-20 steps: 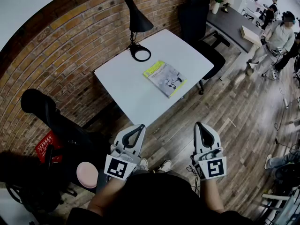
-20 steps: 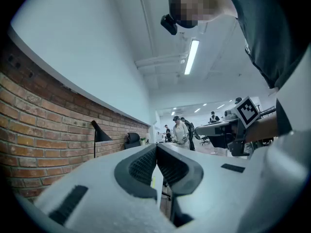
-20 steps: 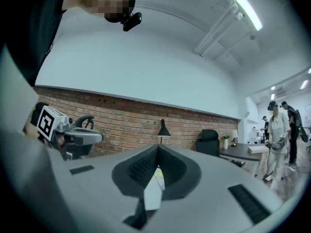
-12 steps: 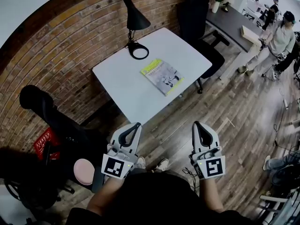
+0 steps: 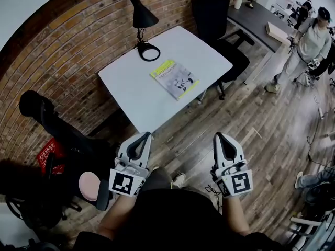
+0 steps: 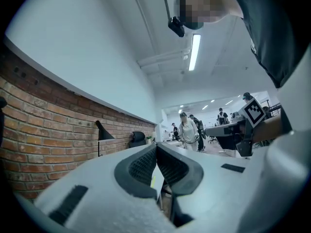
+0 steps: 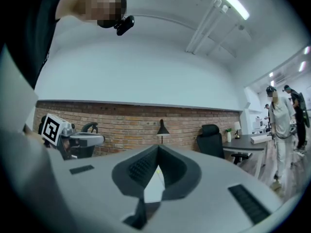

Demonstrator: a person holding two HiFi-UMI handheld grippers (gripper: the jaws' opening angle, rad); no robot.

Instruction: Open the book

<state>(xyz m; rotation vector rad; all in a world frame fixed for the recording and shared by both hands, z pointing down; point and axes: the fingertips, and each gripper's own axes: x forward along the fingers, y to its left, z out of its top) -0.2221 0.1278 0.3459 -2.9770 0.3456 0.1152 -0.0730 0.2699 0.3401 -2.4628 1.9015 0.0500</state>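
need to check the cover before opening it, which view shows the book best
The head view: the book lies closed and whole, cover up, on the white table. The left and right gripper views give at most a thin yellowish sliver of it past their jaws.

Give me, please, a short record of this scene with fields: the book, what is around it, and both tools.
book: closed, flat on the white table
lamp: black, on the table behind the book, near the brick wall
left tool: jaws together, empty, above the floor, short of the table
right tool: jaws together, empty, also short of the table
task: not begun, book untouched
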